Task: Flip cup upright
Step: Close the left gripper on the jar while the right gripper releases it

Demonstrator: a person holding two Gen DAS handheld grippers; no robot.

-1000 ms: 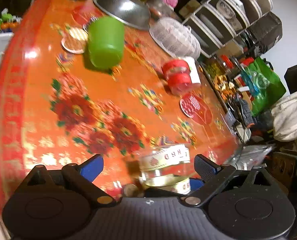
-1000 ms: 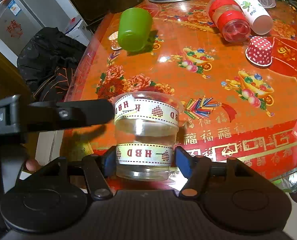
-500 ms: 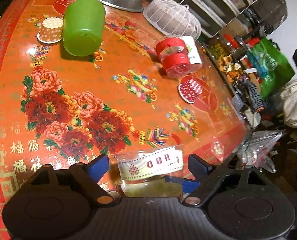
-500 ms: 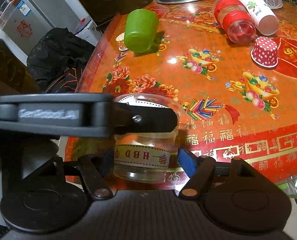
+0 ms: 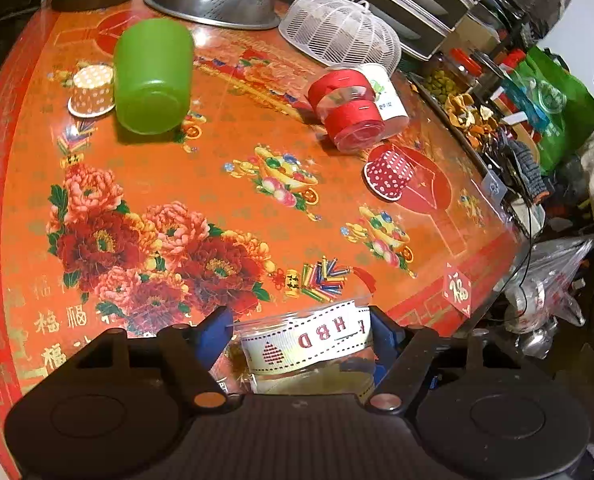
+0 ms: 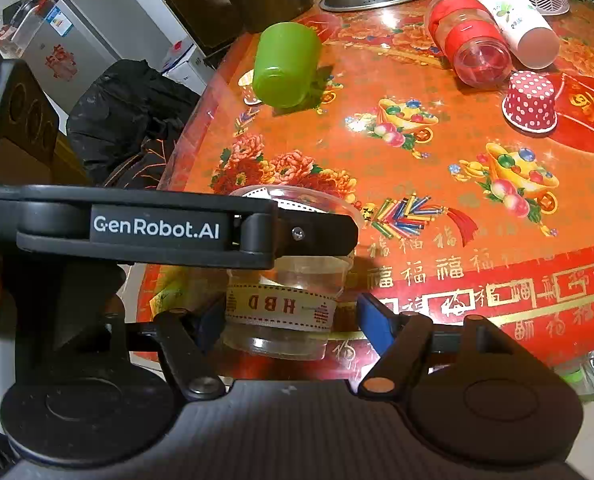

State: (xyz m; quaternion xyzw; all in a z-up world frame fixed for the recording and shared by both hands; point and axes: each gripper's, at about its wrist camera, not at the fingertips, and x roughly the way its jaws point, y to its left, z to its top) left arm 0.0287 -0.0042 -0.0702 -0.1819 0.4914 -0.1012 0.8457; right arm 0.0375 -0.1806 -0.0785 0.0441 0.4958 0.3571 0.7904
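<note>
Both grippers flank the clear cup (image 6: pixel 287 300) upright at the table edge (image 6: pixel 257 364): left gripper (image 5: pixel 301 338) pinching it, right gripper (image 6: pixel 291 316) parted around it

"HBD" on cup ribbon (image 6: pixel 279 305); "GenRobot.AI" on left tongs (image 6: pixel 157 227).

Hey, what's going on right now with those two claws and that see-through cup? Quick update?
Left gripper around clear cup near its rim. Right gripper open, flanking its base. Cup upright at table edge. Nothing in the way.
</note>
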